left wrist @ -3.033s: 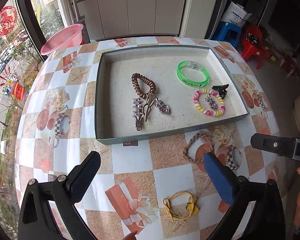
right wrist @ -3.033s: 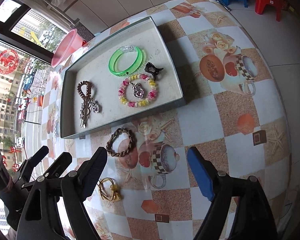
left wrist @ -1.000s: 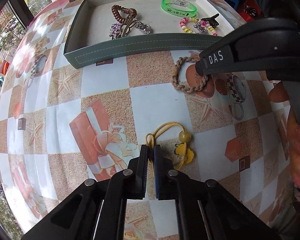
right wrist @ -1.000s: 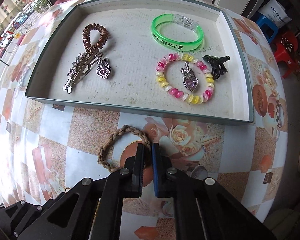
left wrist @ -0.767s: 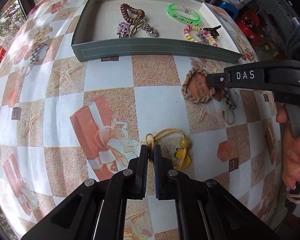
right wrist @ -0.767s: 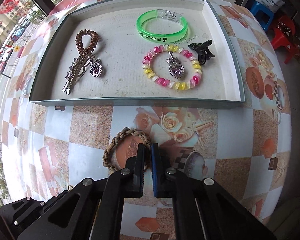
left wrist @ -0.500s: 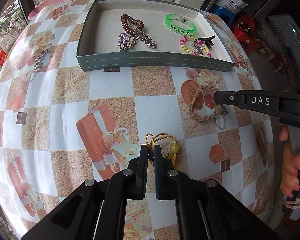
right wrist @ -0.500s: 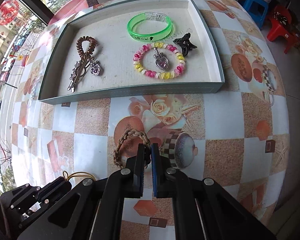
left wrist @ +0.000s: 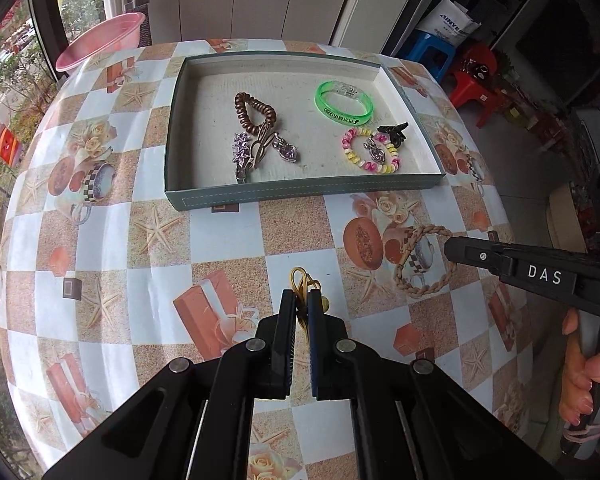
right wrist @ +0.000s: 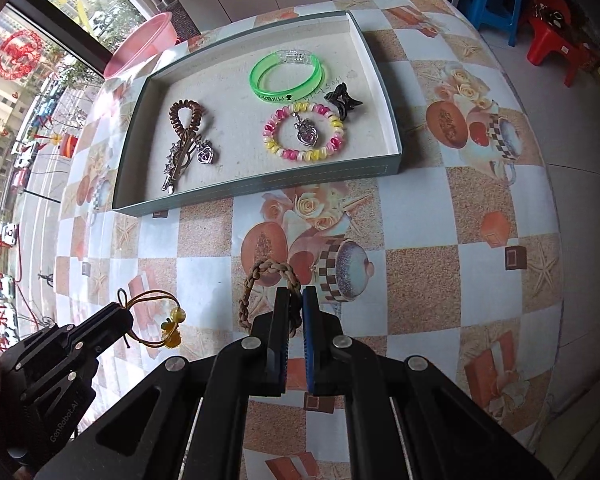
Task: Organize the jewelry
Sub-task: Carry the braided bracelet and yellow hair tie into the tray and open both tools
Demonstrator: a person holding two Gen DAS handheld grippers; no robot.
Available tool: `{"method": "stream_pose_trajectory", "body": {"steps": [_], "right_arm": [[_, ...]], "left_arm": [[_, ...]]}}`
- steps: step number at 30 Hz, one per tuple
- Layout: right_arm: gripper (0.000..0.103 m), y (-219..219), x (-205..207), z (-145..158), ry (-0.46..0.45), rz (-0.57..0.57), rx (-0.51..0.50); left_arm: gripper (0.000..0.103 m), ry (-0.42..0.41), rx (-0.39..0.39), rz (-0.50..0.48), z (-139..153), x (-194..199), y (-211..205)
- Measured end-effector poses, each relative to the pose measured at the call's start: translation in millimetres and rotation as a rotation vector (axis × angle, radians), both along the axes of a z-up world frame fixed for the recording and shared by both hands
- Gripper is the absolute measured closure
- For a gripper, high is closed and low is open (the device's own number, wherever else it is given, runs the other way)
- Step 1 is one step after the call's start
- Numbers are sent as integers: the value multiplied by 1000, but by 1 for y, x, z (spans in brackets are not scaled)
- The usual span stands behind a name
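The left tongs (left wrist: 301, 304) pinch the yellow cord bracelet (right wrist: 156, 318), whose amber beads hang free above the desk (left wrist: 228, 240). The right tongs (right wrist: 296, 304) are clamped on the braided tan bracelet (right wrist: 260, 284), which hangs from them over the patterned cloth. Beyond both stands the grey-green tray (left wrist: 300, 192), holding a green bangle (left wrist: 343, 103), a pink-and-yellow bead bracelet (left wrist: 370, 150), a black claw clip (left wrist: 394, 133), a brown coil hair tie (left wrist: 254, 112) and a silver hair clip (left wrist: 248, 152).
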State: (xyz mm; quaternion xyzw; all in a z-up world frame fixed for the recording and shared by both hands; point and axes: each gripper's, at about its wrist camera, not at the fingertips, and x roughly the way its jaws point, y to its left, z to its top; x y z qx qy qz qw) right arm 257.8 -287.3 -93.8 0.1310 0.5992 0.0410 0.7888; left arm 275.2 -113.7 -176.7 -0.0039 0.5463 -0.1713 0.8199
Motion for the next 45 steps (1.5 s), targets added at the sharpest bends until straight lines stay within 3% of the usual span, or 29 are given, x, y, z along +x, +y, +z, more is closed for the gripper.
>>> {"method": "stream_pose_trajectory", "body": {"steps": [12, 19, 32, 45], "right_arm": [[96, 0, 37, 45, -103, 11, 13], [96, -2, 64, 53, -128, 9, 21], [96, -9, 120, 21, -103, -21, 26], [96, -21, 145, -24, -44, -46, 5]], "left_arm": [[85, -105, -24, 4, 36, 44, -5], [85, -134, -29, 35, 41, 74, -4], [85, -125, -2, 83, 12, 136, -20], [85, -115, 126, 86, -30, 159, -32]]}}
